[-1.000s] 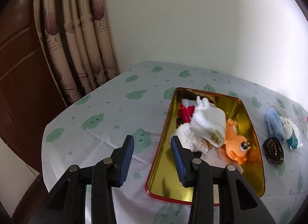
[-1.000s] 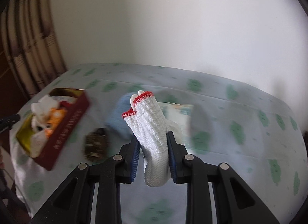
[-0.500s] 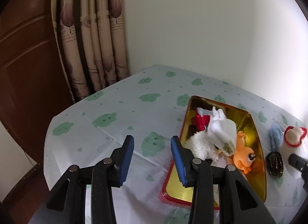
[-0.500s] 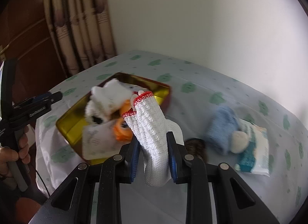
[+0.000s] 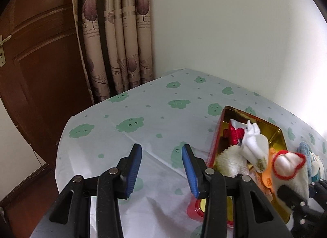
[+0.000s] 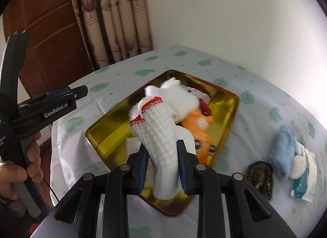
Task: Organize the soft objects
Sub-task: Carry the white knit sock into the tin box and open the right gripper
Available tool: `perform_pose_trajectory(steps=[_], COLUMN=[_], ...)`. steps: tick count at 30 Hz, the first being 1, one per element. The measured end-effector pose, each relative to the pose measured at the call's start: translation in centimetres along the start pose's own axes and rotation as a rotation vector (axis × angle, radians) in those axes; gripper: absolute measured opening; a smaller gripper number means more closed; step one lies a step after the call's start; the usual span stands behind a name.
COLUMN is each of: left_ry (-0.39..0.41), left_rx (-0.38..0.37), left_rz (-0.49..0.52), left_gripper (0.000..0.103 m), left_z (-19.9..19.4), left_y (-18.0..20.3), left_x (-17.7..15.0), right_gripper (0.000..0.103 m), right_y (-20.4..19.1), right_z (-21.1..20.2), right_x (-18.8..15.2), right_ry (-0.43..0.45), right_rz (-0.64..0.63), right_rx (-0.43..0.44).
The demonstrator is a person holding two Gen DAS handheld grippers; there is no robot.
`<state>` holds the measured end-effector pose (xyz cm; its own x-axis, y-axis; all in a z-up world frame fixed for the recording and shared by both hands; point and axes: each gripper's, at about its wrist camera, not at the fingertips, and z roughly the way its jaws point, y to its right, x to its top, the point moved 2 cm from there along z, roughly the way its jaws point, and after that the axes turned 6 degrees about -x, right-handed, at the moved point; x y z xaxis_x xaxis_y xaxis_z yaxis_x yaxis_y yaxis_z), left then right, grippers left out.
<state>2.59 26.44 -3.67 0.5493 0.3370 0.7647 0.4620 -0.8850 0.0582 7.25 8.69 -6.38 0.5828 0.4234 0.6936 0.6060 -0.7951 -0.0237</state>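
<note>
One white knitted glove (image 6: pixel 161 146) pinched in the right gripper (image 6: pixel 163 171), hanging above the gold tin (image 6: pixel 229 103). Left gripper (image 5: pixel 161 168) wide and empty, just beside the tin. Next, probably: lower, then release inside.

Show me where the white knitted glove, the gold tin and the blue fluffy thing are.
white knitted glove (image 6: pixel 161 135): right wrist view, on its knitted middle above the pads.
gold tin (image 6: pixel 106 127): right wrist view, on the bare gold floor near its left corner.
blue fluffy thing (image 6: pixel 283 152): right wrist view, on its middle.
</note>
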Motion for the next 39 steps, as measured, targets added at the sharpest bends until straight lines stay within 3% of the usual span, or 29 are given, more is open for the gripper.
perform_pose_trajectory(steps=[19, 23, 27, 32, 39], left_ry=[-0.011, -0.010, -0.009, -0.010, -0.007], left_rx=[0.019, 0.020, 0.018, 0.016, -0.006], left_rz=[-0.034, -0.036, -0.034, -0.039, -0.048], left_gripper=[0.042, 0.042, 0.042, 0.042, 0.042], left_z=[0.3, 0.3, 0.3, 0.2, 0.1], left_y=[-1.0, -1.1, -1.1, -1.2, -1.2], left_x=[0.0, 0.0, 0.1, 0.0, 0.2], right_gripper=[0.027, 0.049, 0.062, 0.075, 0.079], right_y=[-2.3, -2.6, -2.7, -2.3, -0.6], right_z=[3.9, 3.6, 3.0, 1.8, -0.9], right_x=[0.0, 0.2, 0.4, 0.7, 1.0], right_ry=[-0.059, -0.047, -0.023, -0.002, 0.039], right_rz=[-0.058, -0.070, -0.076, -0.065, -0.019], right_rx=[-0.011, -0.026, -0.033, -0.034, -0.022])
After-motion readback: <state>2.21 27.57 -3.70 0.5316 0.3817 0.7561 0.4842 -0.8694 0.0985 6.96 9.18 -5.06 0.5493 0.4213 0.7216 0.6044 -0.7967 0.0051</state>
